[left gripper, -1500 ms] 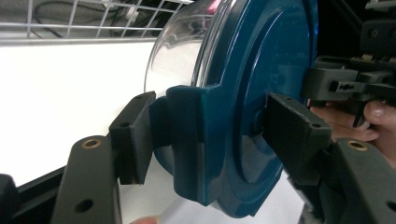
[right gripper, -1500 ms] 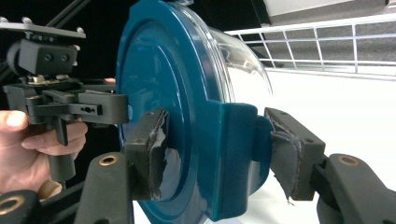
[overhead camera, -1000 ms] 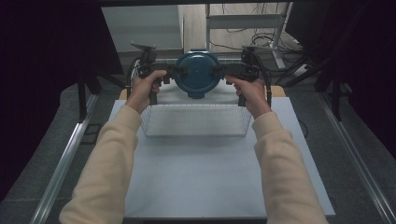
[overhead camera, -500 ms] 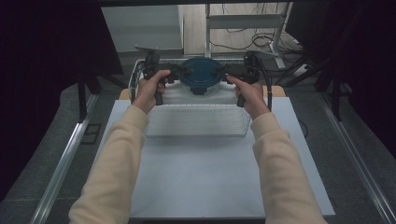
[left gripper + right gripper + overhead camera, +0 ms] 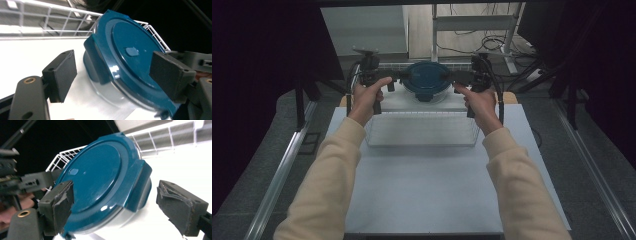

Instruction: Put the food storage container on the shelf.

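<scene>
A: How are the two grippers set at this moment?

B: In the left gripper view, the left gripper (image 5: pixel 112 75) is seen with its jaws spread apart, one pad on either side of a side latch (image 5: pixel 96 60) of the teal lid (image 5: pixel 130 57); no pad is pressed against it. In the right gripper view, the right gripper (image 5: pixel 122 207) is likewise parted, with the opposite latch (image 5: pixel 138 183) lying between its jaws and a clear gap left to the far pad. Nothing is clamped by either.

A: And where is the container itself found?

B: In the high view, the round container (image 5: pixel 425 80) is seen at the far side of the table (image 5: pixel 427 195), between the two grippers and beyond a white wire rack (image 5: pixel 422 130). It appears to be resting on a white surface, though full contact underneath cannot be confirmed. Its body below the lid looks clear.

A: How should its handling be judged?

B: A rigid plastic lid and a stiff, probably light body are suggested. The glossy top is likely to be slippery, so the domed face should be avoided. The latch flaps are offered as the best holds: they stand proud and give the pads flat faces. If only one side is taken, tilting is to be expected, so a matched hold from both sides would be safer. Whether anything is inside cannot be told.
</scene>
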Motion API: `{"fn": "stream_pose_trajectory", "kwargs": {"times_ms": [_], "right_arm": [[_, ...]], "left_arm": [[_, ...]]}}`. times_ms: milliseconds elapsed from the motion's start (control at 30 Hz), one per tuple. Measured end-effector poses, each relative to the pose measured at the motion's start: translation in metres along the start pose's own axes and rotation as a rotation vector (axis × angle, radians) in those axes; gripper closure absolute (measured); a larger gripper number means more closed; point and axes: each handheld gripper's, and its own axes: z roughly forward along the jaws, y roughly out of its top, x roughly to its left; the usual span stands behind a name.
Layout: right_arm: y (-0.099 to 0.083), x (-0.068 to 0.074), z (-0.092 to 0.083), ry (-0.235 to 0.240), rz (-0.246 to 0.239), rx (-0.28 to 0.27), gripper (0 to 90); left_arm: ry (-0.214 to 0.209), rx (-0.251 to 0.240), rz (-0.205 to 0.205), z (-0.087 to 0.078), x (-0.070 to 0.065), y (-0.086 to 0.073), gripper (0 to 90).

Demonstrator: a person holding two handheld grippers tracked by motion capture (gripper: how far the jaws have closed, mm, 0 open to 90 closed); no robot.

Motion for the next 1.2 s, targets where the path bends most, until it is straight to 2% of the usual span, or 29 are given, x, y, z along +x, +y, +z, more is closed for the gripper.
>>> {"fn": "stream_pose_trajectory", "kwargs": {"times_ms": [100,200,300,367,400,633,733,833,933,1033,1100,1133,1200], "right_arm": [[-0.004,0.006,-0.011,-0.007,-0.101,-0.009,12.8],[-0.014,0.01,-0.026,-0.046,-0.221,-0.023,12.9],[-0.029,0.011,-0.038,-0.085,-0.324,-0.044,13.3],[-0.045,0.009,-0.05,-0.131,-0.394,-0.073,14.0],[-0.052,0.006,-0.054,-0.138,-0.411,-0.075,14.1],[-0.105,-0.019,-0.087,-0.11,-0.409,-0.107,14.9],[-0.135,-0.029,-0.099,-0.109,-0.434,-0.1,14.9],[-0.165,-0.037,-0.108,-0.111,-0.45,-0.082,14.9],[-0.196,-0.051,-0.109,-0.113,-0.413,-0.062,15.5],[-0.227,-0.067,-0.101,-0.123,-0.373,0.012,15.5],[-0.242,-0.076,-0.097,-0.138,-0.371,0.063,15.4],[-0.246,-0.079,-0.096,-0.145,-0.373,0.072,15.4],[-0.254,-0.083,-0.095,-0.163,-0.379,0.076,15.0]], "left_arm": [[0.003,-0.021,0.036,-0.012,-0.005,-0.005,21.6],[-0.014,-0.04,0.059,-0.025,-0.009,-0.013,22.1],[-0.018,-0.052,0.109,-0.038,-0.012,-0.032,23.6],[-0.021,-0.06,0.126,-0.046,-0.01,-0.05,23.9],[-0.022,-0.057,0.138,-0.05,-0.009,-0.058,23.9],[0.017,-0.064,0.229,-0.078,-0.004,-0.119,23.8],[0.055,-0.057,0.279,-0.089,-0.002,-0.153,23.3],[0.082,-0.042,0.3,-0.092,0.003,-0.185,23.0],[0.09,0.004,0.32,-0.088,0.01,-0.215,21.8],[0.123,0.097,0.33,-0.077,0.019,-0.243,21.4],[0.138,0.125,0.33,-0.074,0.022,-0.253,20.9],[0.143,0.134,0.319,-0.073,0.023,-0.259,21.1],[0.153,0.142,0.327,-0.073,0.023,-0.264,20.6]]}}
